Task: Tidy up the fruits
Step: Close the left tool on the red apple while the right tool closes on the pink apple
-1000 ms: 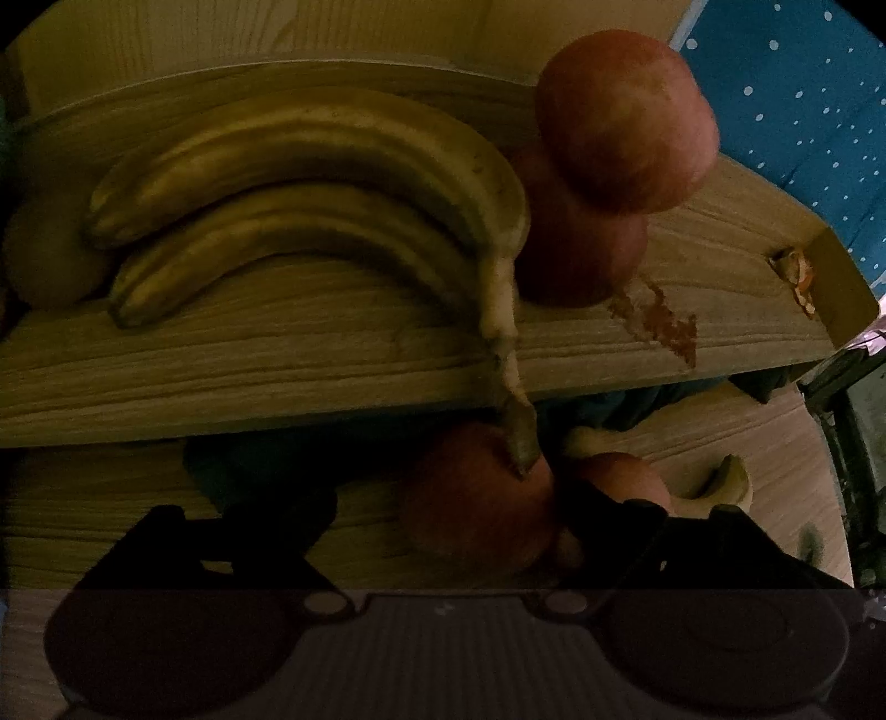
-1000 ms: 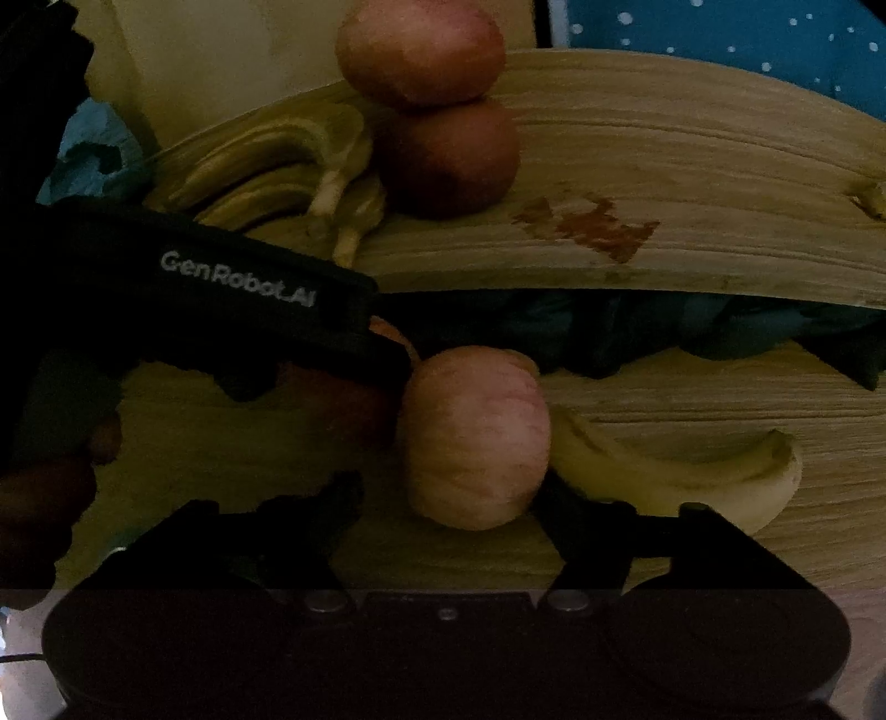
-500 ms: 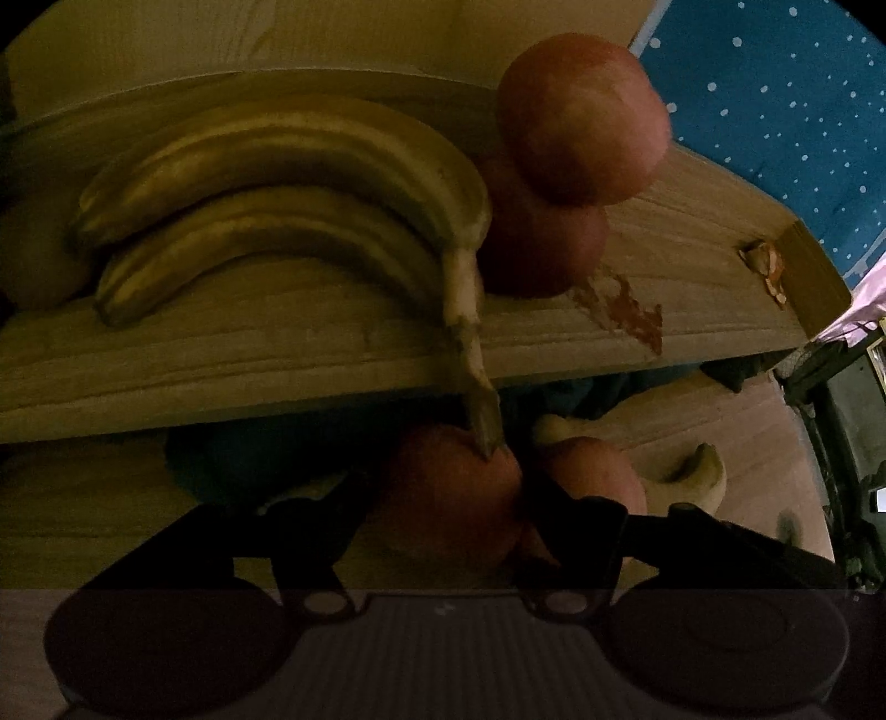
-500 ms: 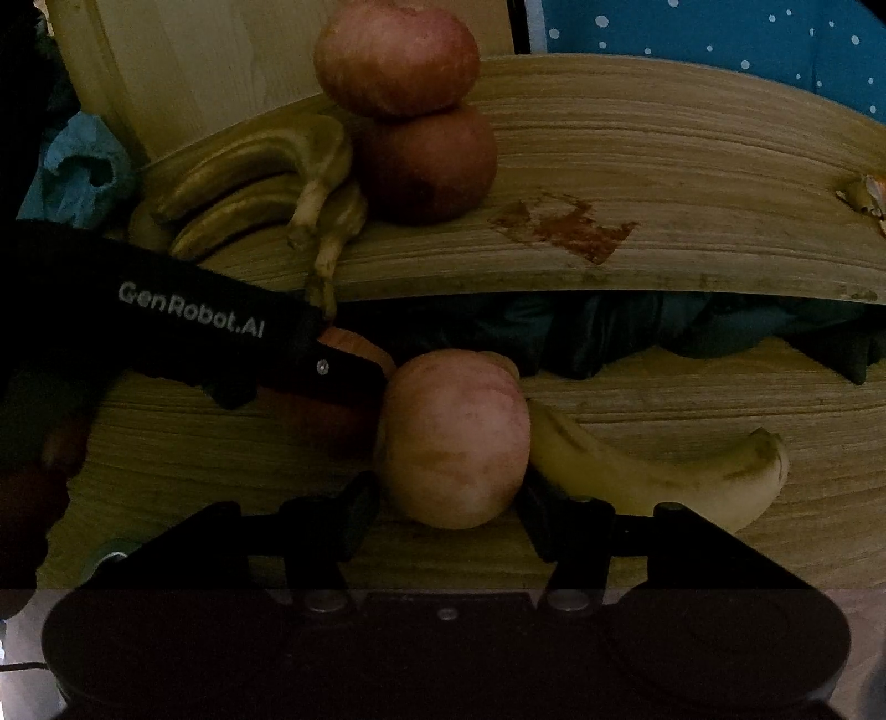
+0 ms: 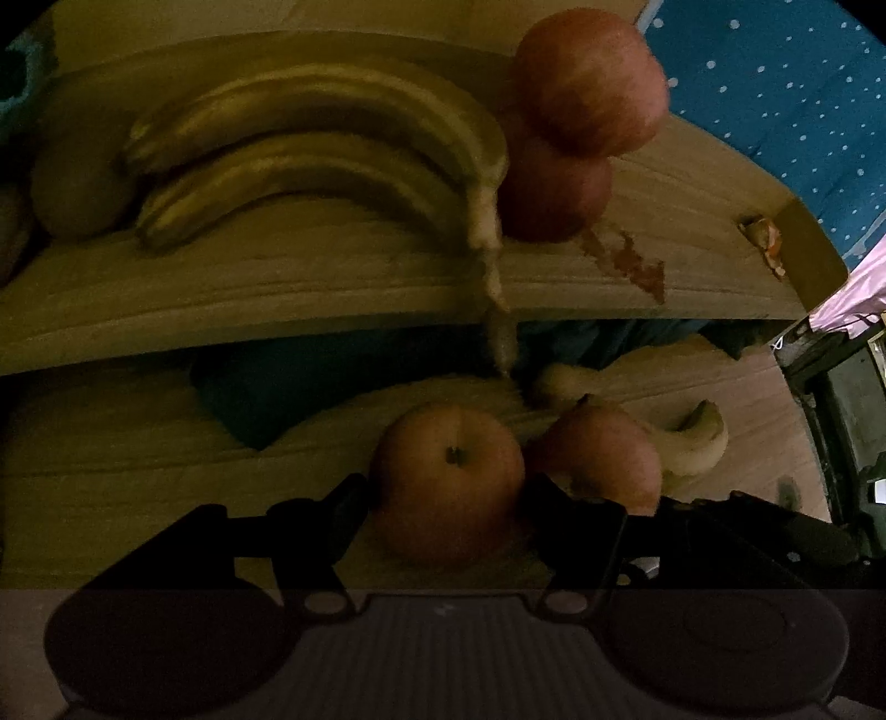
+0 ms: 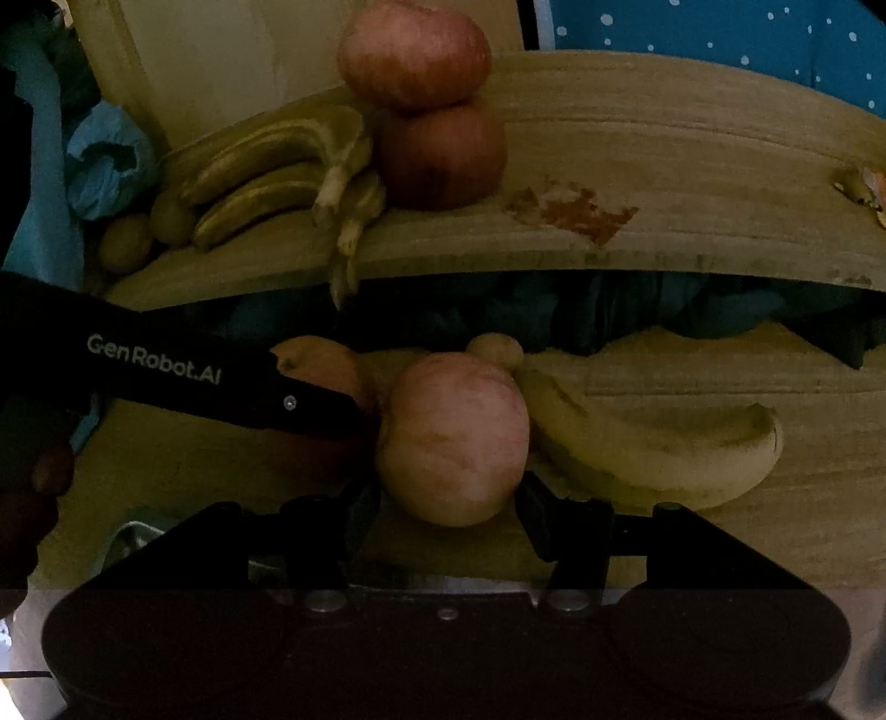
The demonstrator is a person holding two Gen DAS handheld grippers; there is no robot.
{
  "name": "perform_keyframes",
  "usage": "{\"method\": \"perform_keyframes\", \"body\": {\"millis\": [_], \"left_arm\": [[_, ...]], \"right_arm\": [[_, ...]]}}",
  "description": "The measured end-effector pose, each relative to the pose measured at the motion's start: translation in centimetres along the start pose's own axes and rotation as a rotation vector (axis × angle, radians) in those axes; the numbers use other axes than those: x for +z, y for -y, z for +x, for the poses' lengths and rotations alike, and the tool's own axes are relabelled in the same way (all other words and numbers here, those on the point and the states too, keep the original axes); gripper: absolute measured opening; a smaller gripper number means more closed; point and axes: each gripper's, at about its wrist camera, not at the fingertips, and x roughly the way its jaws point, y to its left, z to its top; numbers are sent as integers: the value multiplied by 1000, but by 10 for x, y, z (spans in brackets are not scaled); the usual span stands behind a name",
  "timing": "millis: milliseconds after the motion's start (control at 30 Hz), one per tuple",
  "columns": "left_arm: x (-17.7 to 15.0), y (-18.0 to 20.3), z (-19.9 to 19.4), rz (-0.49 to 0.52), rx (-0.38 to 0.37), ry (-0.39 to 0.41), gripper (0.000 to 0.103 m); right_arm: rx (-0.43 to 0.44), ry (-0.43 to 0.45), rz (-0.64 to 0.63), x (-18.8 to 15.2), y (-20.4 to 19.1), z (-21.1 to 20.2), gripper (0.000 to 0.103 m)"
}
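My left gripper [image 5: 448, 493] is shut on a red apple [image 5: 448, 443] with its stem dimple facing the camera, on the lower wooden board [image 5: 111, 476]. Just to its right, my right gripper [image 6: 451, 493] is shut on a paler apple [image 6: 454, 421], also seen as the apple [image 5: 601, 459] in the left wrist view. A single banana [image 6: 664, 443] lies right of it. On the upper wooden shelf [image 6: 692, 138] rest a banana bunch [image 6: 266, 171] and two stacked apples [image 6: 415, 50] [image 6: 443, 155]. The left gripper's black body [image 6: 166, 365] crosses the right wrist view.
A reddish stain [image 6: 570, 210] marks the upper shelf. Small round fruits [image 6: 124, 241] sit at its left end beside crumpled blue cloth [image 6: 105, 160]. Dark cloth [image 5: 288, 387] fills the gap under the shelf. Blue dotted fabric [image 5: 775, 83] lies behind. A hand [image 6: 33, 498] holds the left gripper.
Both grippers moved in around their apples and their fingers narrowed from wide apart to pressing on the apples' sides.
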Motion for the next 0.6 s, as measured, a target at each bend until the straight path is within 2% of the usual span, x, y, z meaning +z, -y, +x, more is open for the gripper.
{"method": "perform_keyframes", "body": {"millis": [600], "left_arm": [[4,0,10,22,7,-18,70]], "right_arm": [[12,-3,-40,11,-6,18,65]]}}
